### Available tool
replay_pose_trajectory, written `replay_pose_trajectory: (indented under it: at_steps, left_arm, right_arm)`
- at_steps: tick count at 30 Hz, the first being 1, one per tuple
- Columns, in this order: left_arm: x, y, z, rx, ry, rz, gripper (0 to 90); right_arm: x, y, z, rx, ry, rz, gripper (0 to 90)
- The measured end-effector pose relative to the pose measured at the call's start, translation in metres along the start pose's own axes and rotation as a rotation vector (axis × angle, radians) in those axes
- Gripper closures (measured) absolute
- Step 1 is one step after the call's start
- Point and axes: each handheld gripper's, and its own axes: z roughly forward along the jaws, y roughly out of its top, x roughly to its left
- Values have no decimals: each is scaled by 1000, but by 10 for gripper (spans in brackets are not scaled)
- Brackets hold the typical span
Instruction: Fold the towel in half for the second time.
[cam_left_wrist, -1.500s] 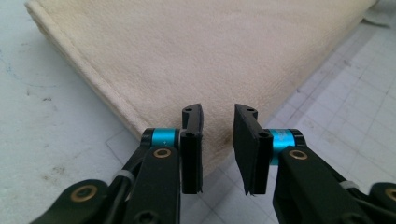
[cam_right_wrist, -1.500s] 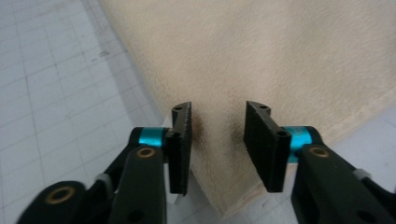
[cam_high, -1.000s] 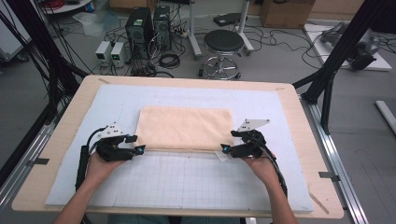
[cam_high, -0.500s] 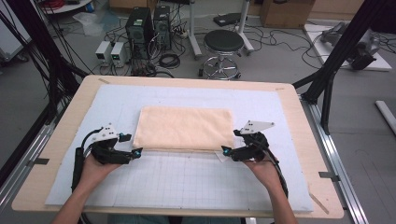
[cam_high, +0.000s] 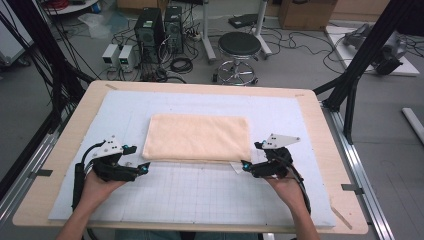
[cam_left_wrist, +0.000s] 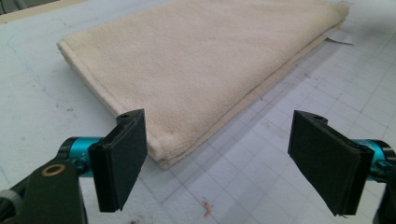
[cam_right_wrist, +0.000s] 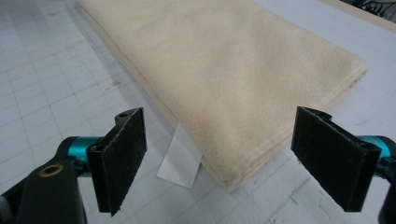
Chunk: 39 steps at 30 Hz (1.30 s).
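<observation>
- Folded towel (cam_high: 197, 138), cream terry, lies flat mid-table on the grid mat (cam_high: 200, 192), long side facing the person.
- Looks soft and limp: light, no stiffness, will sag and drape once lifted. Nothing fragile. The pile should give the gripper pads decent friction, so slip seems unlikely.
- Several layers are stacked at the near edge. A pinch has to catch all of them or the fold will likely open.
- Best hold, I'd say: the two near corners, one per gripper, jaws straddling the edge.
- White care label (cam_right_wrist: 180, 158) sticks out from under the near right corner. Don't grab that alone.
- Left gripper (cam_high: 136, 159) sits low over the mat just beside the near left corner, apart from the cloth, jaws spread wide, nothing between them.
- Right gripper (cam_high: 252, 157) sits by the near right corner, close to the label, jaws also spread wide and empty.
- Both hands come in from the near side of the table (cam_high: 65, 150), forearms low, grippers pointed inward and forward at the corners.
- In the gripper views each corner sits between the jaws but ahead of them, so each gripper needs to advance before closing.
</observation>
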Motion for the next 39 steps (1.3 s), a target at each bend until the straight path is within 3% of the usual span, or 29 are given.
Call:
replay_pose_trajectory:
  at_steps: [7,24,39]
  left_arm:
    - [-4,-2,-6,1,6,5,167]
    - [-9,-12,-22,-3,28,-34,98]
    - [-10,-17,-30,-3,34,-43,66]
  right_arm:
    - [1,-7,-9,-16,-15,9,160]
    - [10,-15,-26,-34,-49,8,125]
    - [11,-22,-39,-61,-70,10,121]
